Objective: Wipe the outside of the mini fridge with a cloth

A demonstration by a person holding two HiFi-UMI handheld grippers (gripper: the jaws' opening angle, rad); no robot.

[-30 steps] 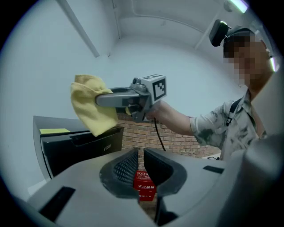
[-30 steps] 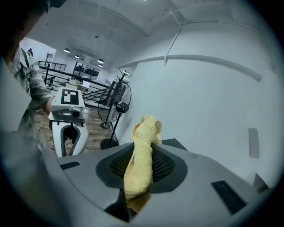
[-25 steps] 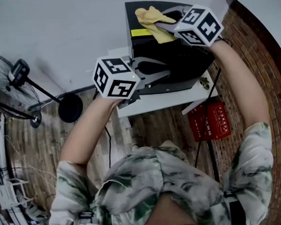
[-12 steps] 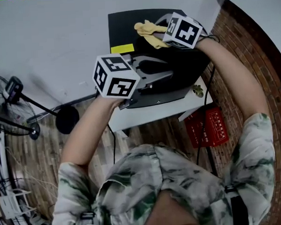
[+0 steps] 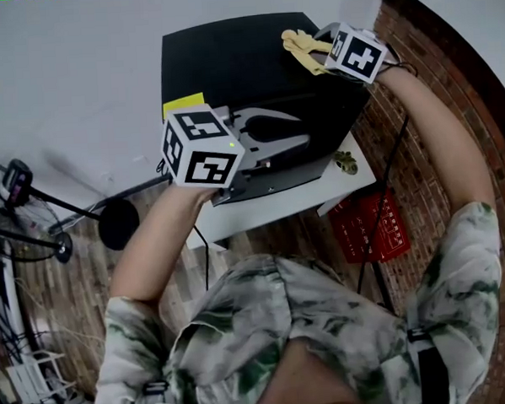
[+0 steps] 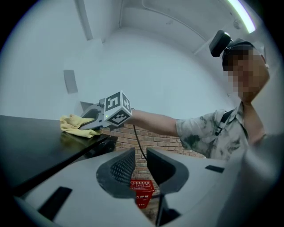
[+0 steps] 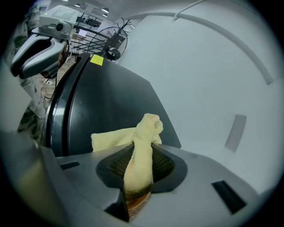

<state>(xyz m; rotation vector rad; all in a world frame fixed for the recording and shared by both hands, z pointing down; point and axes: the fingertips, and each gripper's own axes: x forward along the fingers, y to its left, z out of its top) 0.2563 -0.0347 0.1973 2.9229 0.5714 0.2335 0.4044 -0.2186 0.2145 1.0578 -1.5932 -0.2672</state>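
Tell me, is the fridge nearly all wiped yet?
Just starting, it seems. Done: the right gripper is shut on the yellow cloth. In hand: the cloth lies at a far corner of the mini fridge, on its black top, so wiping looks under way there. Left: probably the rest of the top, the front and the sides; no wipe marks show. The left gripper hovers open and empty.

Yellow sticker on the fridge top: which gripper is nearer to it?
Left. The left gripper hovers over the fridge's front edge, close beside the sticker; the right gripper holds the cloth at the top's far opposite corner.
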